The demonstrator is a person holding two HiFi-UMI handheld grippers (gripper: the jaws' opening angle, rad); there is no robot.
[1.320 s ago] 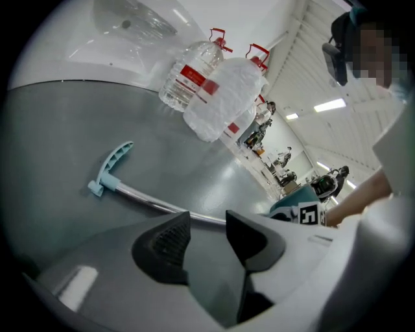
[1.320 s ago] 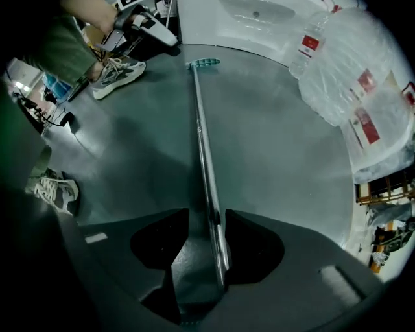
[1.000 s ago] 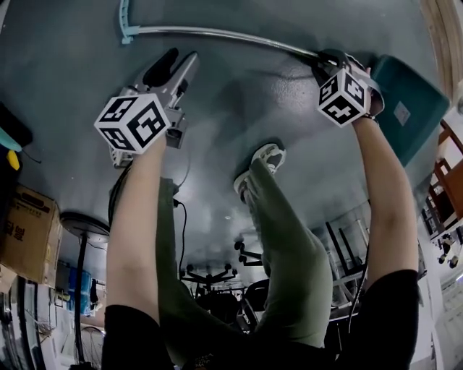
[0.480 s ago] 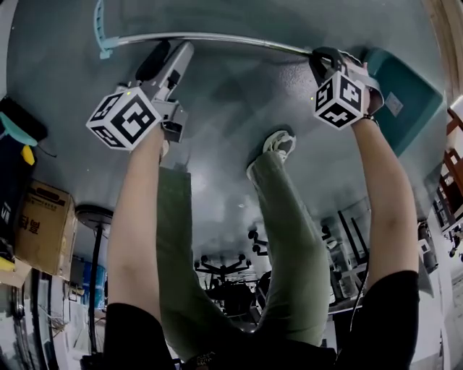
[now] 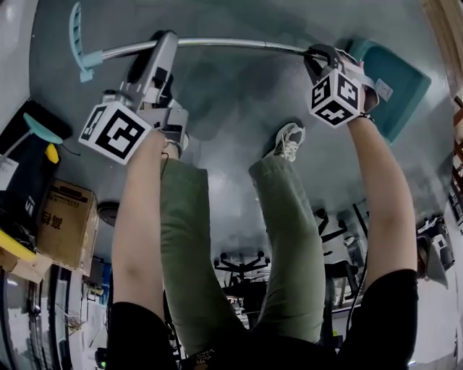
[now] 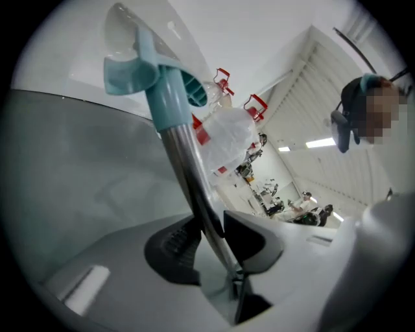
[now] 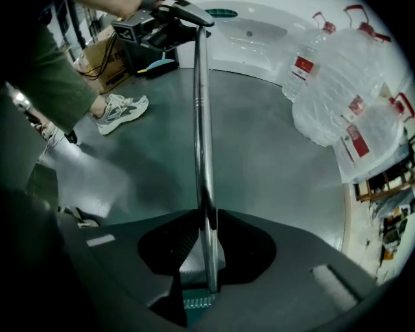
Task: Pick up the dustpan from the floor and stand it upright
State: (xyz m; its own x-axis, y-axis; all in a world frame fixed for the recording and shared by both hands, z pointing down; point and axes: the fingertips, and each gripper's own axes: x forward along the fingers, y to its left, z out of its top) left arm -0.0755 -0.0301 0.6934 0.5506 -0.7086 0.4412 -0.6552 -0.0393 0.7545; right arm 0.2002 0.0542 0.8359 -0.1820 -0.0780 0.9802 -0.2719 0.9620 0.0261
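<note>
The dustpan has a teal pan (image 5: 394, 83), a long metal handle (image 5: 231, 45) and a teal hooked grip (image 5: 78, 43) at its end. It hangs roughly level above the grey floor. My left gripper (image 5: 163, 43) is on the handle near the teal grip. Its jaws are closing, and both pads touch the handle (image 6: 188, 175) just below the teal grip (image 6: 146, 71). My right gripper (image 5: 318, 54) points steeply down, shut on the handle (image 7: 202, 130) close to the pan. The handle runs away from it to the left gripper (image 7: 172, 16).
My legs and a white shoe (image 5: 289, 141) are below the handle. A cardboard box (image 5: 61, 220) and a black object (image 5: 29, 144) lie at the left. Large water bottles (image 7: 343, 84) stand by the wall. Office chairs (image 5: 242, 264) are behind me. Another person (image 6: 369, 110) is at the right.
My left gripper has moved up to the handle and closed around it near the teal grip. Both grippers and the dustpan have risen from the floor.
</note>
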